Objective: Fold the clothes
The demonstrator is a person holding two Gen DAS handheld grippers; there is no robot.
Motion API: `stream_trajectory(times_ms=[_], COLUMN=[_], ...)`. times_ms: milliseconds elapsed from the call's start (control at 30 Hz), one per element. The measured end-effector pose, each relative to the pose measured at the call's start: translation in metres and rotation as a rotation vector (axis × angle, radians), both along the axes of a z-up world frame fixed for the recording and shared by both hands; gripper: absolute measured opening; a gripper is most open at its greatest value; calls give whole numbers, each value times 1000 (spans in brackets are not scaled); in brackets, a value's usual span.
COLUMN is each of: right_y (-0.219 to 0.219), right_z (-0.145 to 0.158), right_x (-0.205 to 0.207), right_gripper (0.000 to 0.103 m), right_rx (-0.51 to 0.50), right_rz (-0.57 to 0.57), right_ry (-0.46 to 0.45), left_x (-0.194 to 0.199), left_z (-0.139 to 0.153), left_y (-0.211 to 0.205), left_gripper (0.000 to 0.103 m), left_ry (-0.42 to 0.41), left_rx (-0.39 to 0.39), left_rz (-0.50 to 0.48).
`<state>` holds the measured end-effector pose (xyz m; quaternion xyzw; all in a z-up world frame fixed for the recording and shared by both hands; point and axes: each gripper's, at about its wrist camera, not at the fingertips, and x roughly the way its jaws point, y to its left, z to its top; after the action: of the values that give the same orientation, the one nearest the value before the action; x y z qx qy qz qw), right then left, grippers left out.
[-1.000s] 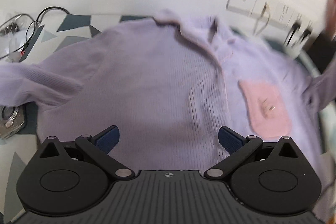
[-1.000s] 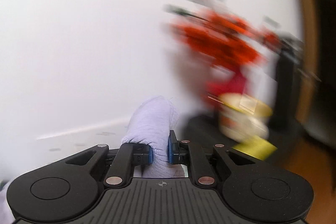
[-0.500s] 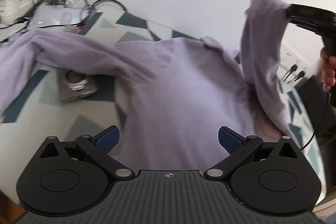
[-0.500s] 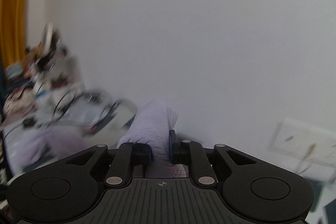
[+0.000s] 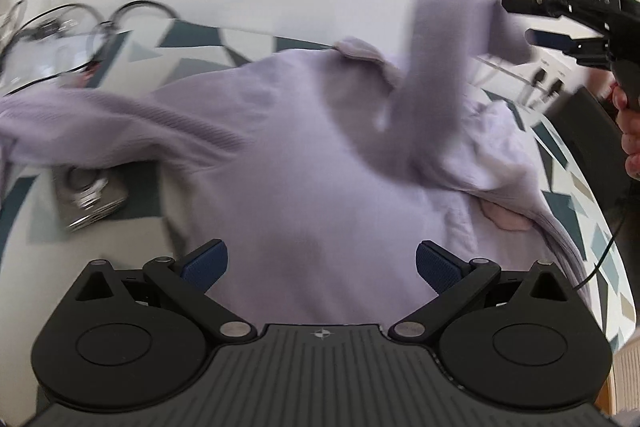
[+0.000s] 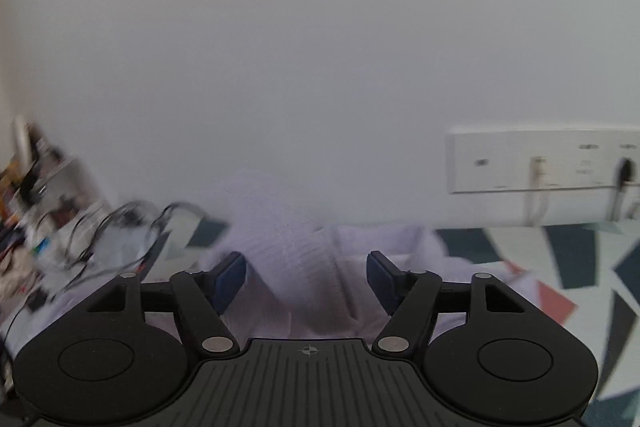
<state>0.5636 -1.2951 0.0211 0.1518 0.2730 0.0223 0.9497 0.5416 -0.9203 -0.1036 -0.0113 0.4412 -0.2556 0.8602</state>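
The lilac cardigan (image 5: 304, 163) lies spread on the patterned surface (image 5: 192, 43), collar toward the wall, its body filling the middle of the left wrist view. Its right sleeve (image 5: 436, 67) stands up in the air and arches over the chest, the cuff close to the right gripper (image 5: 520, 21) at the upper right, which a hand (image 5: 630, 131) holds. A second ago that sleeve lay out of view and the pink pocket (image 5: 506, 219) was fully exposed; now only a corner of the pocket shows under the folded-over cloth. The other sleeve (image 5: 100, 119) stretches out to the left, draped across a small silver device (image 5: 90, 195) that a second ago lay uncovered at the frame's edge.

In the right wrist view the right gripper's (image 6: 306, 277) fingers (image 6: 230, 277) have just been opening: half a second ago they pinched the cuff tight, now they stand well apart with the sleeve (image 6: 296, 247) between them, the pads clear of it on both sides. The view is blurred, and the wall socket panel (image 6: 540, 161) has come into sight at the right.

The left gripper (image 5: 320, 263) hovers over the cardigan's lower part, its fingers (image 5: 204, 263) spread wide and holding nothing, as before. A tangle of cables (image 5: 84, 27) lies at the far left of the surface.
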Motion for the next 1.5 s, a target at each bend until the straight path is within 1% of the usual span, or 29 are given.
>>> stream_trajectory(times_ms=[33, 100, 167, 267, 300, 400, 433, 467, 567, 633, 700, 733, 767, 800, 867, 900, 967, 1033, 1067, 1100, 1133, 1167, 1200, 1233, 1267, 1333, 1433, 1467, 1500], right_y=[-6, -21, -36, -57, -65, -75, -72, -68, -47, -34, -23, -20, -23, -30, -54, -64, -84, -98, -105, -112, -118, -123, -125, -124, -120, -112, -102, -99, -96], right_z=[-2, -9, -19, -40, -48, -78, -89, -98, -125, -139, -145, -147, -150, -152, -152, -149, -142, -137, -137, -138, -140, -144, -146, -147, -146, -143, -144, -143, -142], right_x=[-6, -15, -22, -41, -48, -75, -83, -91, -115, -118, -113, -110, -106, -103, -105, -112, -126, -146, -154, -162, -169, -174, -178, -181, -182, -182, -174, -171, -167], right_gripper=[78, 79, 78, 78, 78, 78, 78, 75, 73, 71, 71, 63, 26, 7, 5, 5, 3, 0, 0, 0, 0, 2, 4, 6, 11, 17, 18, 18, 19], right_rx=[4, 26, 32, 39, 42, 10, -11, -24, -25, -100, -195, -237, -254, -233, -109, -73, -2, 33, 49, 68, 109, 141, 161, 161, 157, 172, 223, 236, 248], right_rz=[-32, -75, -123, -199, -222, -276, -285, -296, -321, -297, -278, -271, -274, -280, -335, -378, -464, -561, -602, -642, -670, -690, -693, -684, -674, -657, -648, -643, -638], right_ry=[-14, -10, 26, 59, 70, 150, 179, 199, 213, 246, 251, 249, 256, 273, 266, 252, 223, 209, 218, 228, 249, 265, 275, 275, 270, 256, 244, 242, 240], left_x=[1, 4, 8, 19, 26, 46, 53, 61, 90, 107, 120, 125, 130, 135, 141, 139, 129, 115, 108, 101, 99, 98, 100, 103, 110, 125, 162, 172, 184], left_z=[-2, -6, -9, -14, -16, -21, -22, -24, -33, -39, -41, -40, -38, -36, -24, -14, 6, 10, 10, 11, 5, -2, -10, -17, -20, -26, -33, -37, -42], left_y=[-5, -11, -17, -24, -27, -38, -42, -46, -61, -72, -81, -85, -87, -89, -88, -83, -69, -52, -44, -36, -33, -32, -29, -27, -27, -32, -50, -59, -69], left_gripper=[102, 102, 102, 102, 102, 102, 102, 102, 102, 102, 101, 98, 81, 47, 17, 16, 15, 16, 16, 19, 26, 51, 76, 79, 80, 82, 82, 82, 82], left_ry=[4, 19, 26, 40, 50, 77, 85, 92, 152, 184, 183, 179, 176, 174, 177, 154, 105, 106, 109, 112, 119, 127, 148, 171, 182, 197, 224, 238, 265], left_rx=[7, 25, 36, 21, 9, -38, -61, -84, -148, -169, -160, -147, -139, -133, -144, -161, -200, -203, -202, -202, -174, -141, -137, -139, -158, -191, -221, -225, -211], left_rz=[-13, -38, -50, -56, -52, -16, 0, 15, 64, 101, 147, 173, 192, 208, 210, 215, 246, 278, 294, 310, 305, 295, 292, 291, 284, 270, 279, 268, 246])
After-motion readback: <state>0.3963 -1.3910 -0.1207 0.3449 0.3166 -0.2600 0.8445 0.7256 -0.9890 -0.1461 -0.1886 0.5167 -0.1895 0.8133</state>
